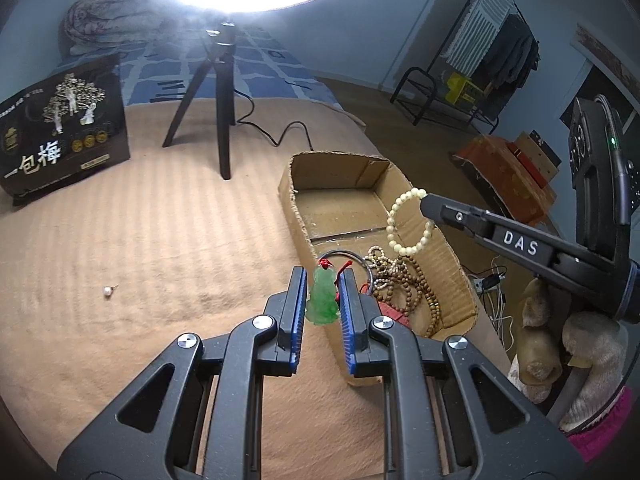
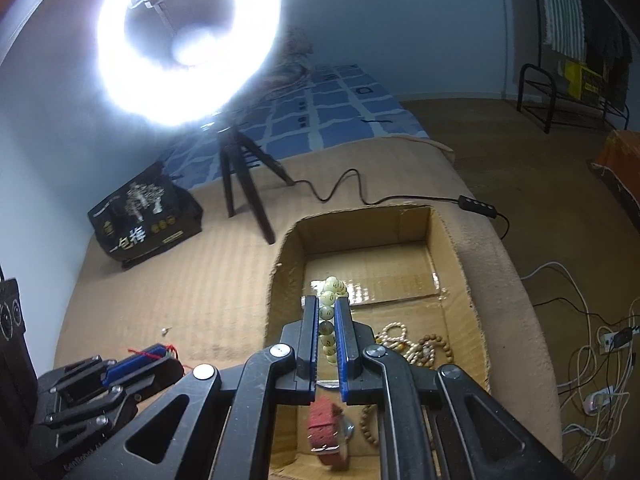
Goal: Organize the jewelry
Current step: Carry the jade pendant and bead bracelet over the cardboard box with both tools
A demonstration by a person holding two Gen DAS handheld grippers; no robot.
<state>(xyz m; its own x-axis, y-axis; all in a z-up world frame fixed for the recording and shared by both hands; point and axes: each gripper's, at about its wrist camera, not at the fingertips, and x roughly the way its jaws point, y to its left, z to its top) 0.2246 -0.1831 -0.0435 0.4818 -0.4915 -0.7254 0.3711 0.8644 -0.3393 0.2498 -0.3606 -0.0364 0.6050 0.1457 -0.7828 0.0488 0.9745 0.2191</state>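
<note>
Tan bedding (image 1: 160, 248) holds an open cardboard box (image 1: 456, 264) with brown beads and a red strap already lying in its near end. Both claws carry something: the right gripper (image 2: 329, 320) is clenched on a pale bead bracelet (image 1: 408, 224) that hangs right over the inside of the box, while the left gripper (image 1: 322, 300) pinches a green jade pendant (image 1: 322, 298) just beside the box's left wall. So I think the bracelet only needs to go straight down, but the pendant must first cross sideways over the wall.
</note>
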